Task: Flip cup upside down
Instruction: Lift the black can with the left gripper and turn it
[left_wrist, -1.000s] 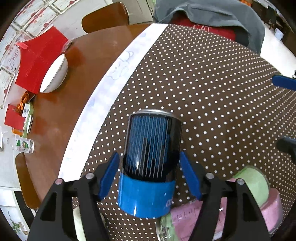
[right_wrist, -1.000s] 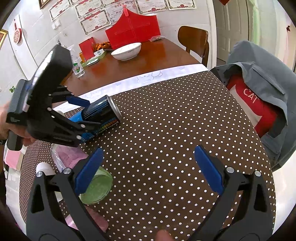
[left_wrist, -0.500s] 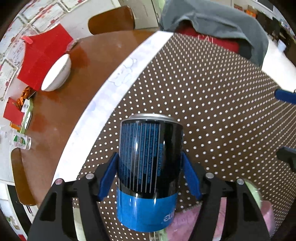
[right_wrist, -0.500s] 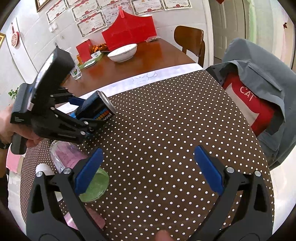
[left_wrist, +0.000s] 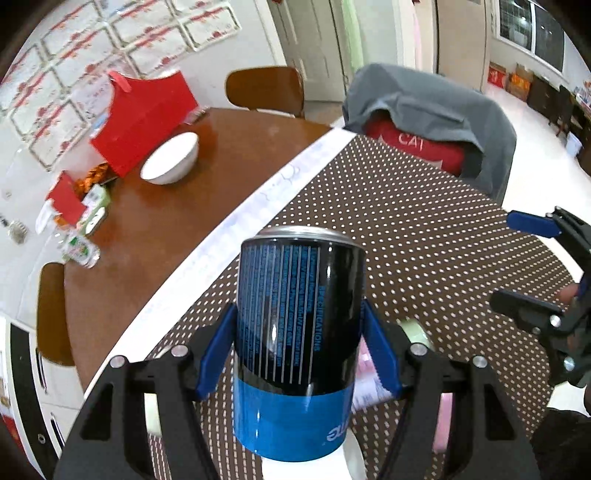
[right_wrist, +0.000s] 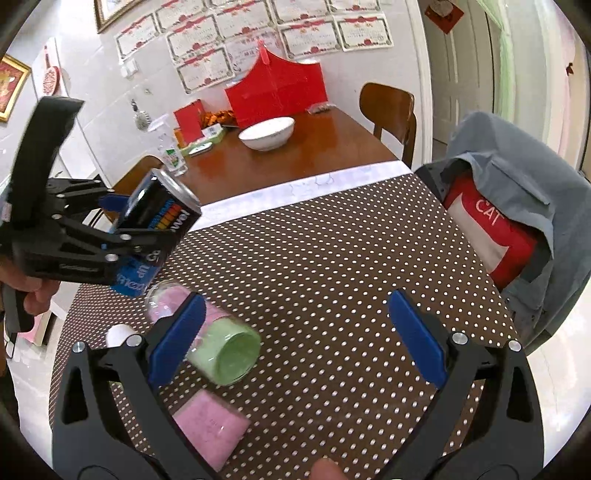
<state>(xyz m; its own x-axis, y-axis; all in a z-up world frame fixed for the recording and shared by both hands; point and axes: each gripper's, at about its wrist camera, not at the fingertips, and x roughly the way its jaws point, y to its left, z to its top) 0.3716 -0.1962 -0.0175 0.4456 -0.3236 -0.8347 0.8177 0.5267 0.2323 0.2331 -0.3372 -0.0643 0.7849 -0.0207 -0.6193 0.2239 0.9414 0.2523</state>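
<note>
My left gripper is shut on a black and blue cup shaped like a can. I hold it in the air above the dotted tablecloth, tilted, metal end pointing away and up. In the right wrist view the same cup sits in the left gripper at the left, well above the table. My right gripper is open and empty over the near part of the tablecloth; it also shows in the left wrist view at the right edge.
A clear jar with a green lid lies on its side by my right gripper's left finger, with a pink jar nearer. A white bowl, red box and bottle stand on the wooden table. A draped chair is at right.
My left gripper has lifted the cup clear of the tablecloth and tilted it upward. The right gripper stayed open and barely moved.
</note>
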